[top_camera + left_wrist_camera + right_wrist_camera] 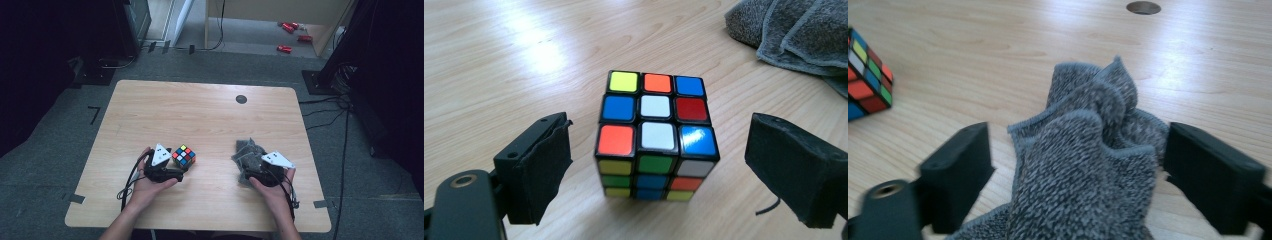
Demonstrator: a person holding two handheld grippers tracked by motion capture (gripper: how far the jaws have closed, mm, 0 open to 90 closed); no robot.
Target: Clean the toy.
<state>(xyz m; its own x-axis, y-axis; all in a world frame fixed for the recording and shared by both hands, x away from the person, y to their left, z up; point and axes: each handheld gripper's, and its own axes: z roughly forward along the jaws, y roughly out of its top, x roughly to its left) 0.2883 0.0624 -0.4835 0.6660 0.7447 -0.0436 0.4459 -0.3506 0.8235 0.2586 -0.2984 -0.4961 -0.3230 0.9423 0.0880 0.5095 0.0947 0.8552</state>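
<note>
A scrambled colour cube [184, 155] stands on the wooden table [200, 110], left of centre. My left gripper [177, 167] points at it from the near side. In the left gripper view the cube [654, 135] sits between the two black jaws of the left gripper [659, 150], with a gap on each side, so that gripper is open. A crumpled grey cloth [248, 154] lies right of centre. My right gripper [1075, 165] straddles the cloth [1083, 165], jaws wide apart and not pinching it.
A round dark hole [241, 99] marks the table's far side. Each gripper trails a cable off the near edge. The cloth's corner [794, 35] lies beyond the cube, and the cube [868, 75] shows left of the cloth.
</note>
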